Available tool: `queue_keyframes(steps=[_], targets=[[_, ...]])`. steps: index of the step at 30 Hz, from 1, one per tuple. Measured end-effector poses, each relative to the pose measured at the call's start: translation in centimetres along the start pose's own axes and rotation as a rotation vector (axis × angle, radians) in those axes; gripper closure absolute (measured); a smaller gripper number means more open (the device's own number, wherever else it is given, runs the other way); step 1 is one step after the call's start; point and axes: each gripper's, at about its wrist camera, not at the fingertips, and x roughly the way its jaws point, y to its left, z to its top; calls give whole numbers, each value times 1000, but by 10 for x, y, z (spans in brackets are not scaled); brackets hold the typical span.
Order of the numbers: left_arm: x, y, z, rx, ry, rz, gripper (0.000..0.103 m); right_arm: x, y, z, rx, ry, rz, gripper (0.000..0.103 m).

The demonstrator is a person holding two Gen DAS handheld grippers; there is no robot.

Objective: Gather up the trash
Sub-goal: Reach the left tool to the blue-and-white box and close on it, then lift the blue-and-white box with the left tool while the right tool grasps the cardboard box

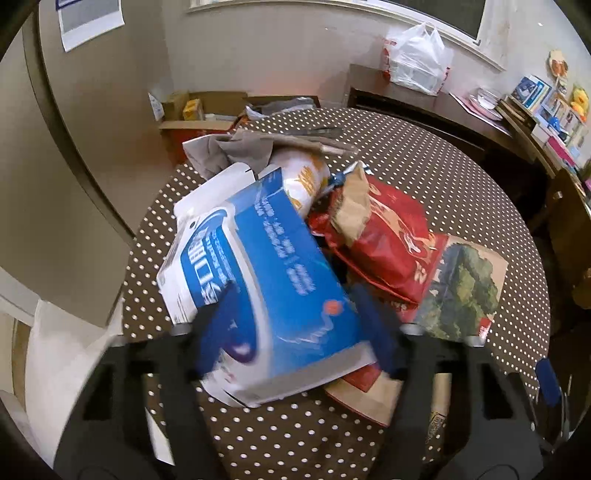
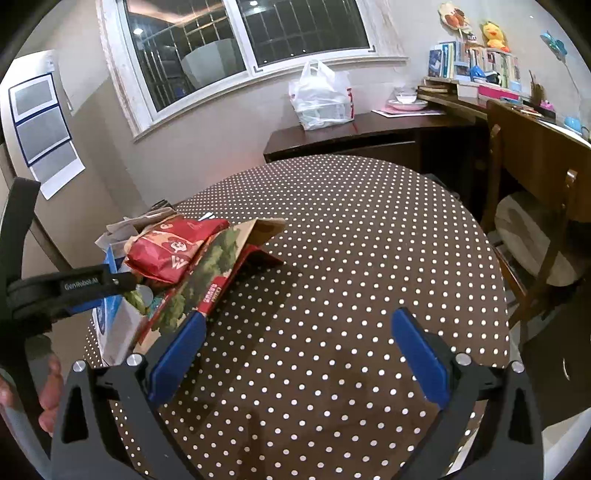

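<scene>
A pile of trash lies on the round brown polka-dot table point(image 1: 424, 166). My left gripper point(image 1: 295, 295) is shut on a blue and white carton box point(image 1: 273, 266), its blue fingers on either side of it. Behind the box lie a white and orange packet point(image 1: 306, 173), a red snack bag point(image 1: 388, 236), a crumpled brown paper point(image 1: 351, 206), a grey cloth point(image 1: 240, 151) and a flat green-printed card point(image 1: 461, 288). In the right wrist view the red bag point(image 2: 170, 247) and card point(image 2: 207, 273) sit at the left. My right gripper point(image 2: 299, 332) is open and empty over the bare table point(image 2: 351, 240).
A white plastic bag point(image 2: 321, 96) stands on a dark sideboard point(image 2: 369, 129) under the window. A wooden chair point(image 2: 535, 229) is at the table's right. Shelves with books and a yellow toy point(image 2: 493, 35) fill the right wall. Cardboard boxes point(image 1: 199, 110) sit on the floor beyond the table.
</scene>
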Motion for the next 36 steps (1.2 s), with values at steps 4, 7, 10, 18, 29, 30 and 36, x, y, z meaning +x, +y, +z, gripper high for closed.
queue_keyframes(steps=[4,7,10,18,29,30,36], targets=[[-13,4,2,0,-3,-74,100,-5,3,-2,-6,-7,-9,4],[-18,9,5,-3,31,-133,101,-12,8,-4,-18,-17,-4,4],[-30,15,3,-3,9,-114,101,-18,14,-4,-39,-22,-7,4],[-37,19,7,70,-3,-132,82,-30,27,-1,-57,-34,14,4],[-25,98,-17,-78,-52,-202,18,-13,37,-1,-62,22,35,4],[-20,107,-20,-103,-42,-210,18,-12,39,-1,-68,24,34,4],[13,144,-33,-256,1,-369,18,-2,54,-2,-101,46,19,4]])
